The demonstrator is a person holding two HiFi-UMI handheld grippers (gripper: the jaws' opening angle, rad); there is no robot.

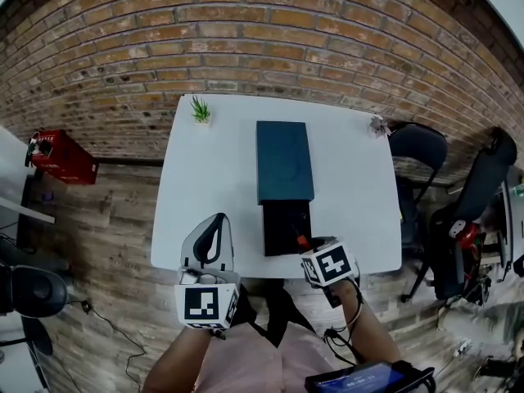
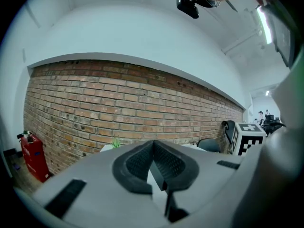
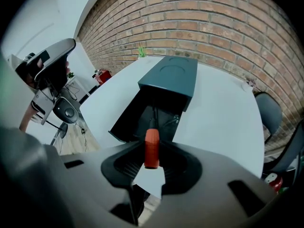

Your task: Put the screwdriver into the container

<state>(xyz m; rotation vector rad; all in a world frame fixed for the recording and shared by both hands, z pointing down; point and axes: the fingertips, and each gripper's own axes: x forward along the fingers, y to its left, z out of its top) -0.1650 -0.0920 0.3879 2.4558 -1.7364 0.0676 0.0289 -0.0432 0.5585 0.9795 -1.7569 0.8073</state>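
Observation:
A dark teal container (image 1: 284, 160) lies on the white table (image 1: 213, 170), with its black inner tray (image 1: 281, 229) pulled out toward me. My right gripper (image 1: 305, 245) is shut on the screwdriver (image 1: 300, 239), holding its orange-red handle over the tray's near right corner. In the right gripper view the handle (image 3: 151, 147) sits clamped between the pads, and the dark shaft points down into the black tray (image 3: 135, 122), in front of the teal container (image 3: 174, 74). My left gripper (image 1: 218, 219) is shut and empty at the table's near left edge. Its pads (image 2: 142, 161) meet at the tip.
A small potted plant (image 1: 201, 110) stands at the table's back left corner and a small pale object (image 1: 377, 125) at the back right. Dark chairs (image 1: 419, 147) stand to the right of the table. A red box (image 1: 59, 156) sits on the floor at left.

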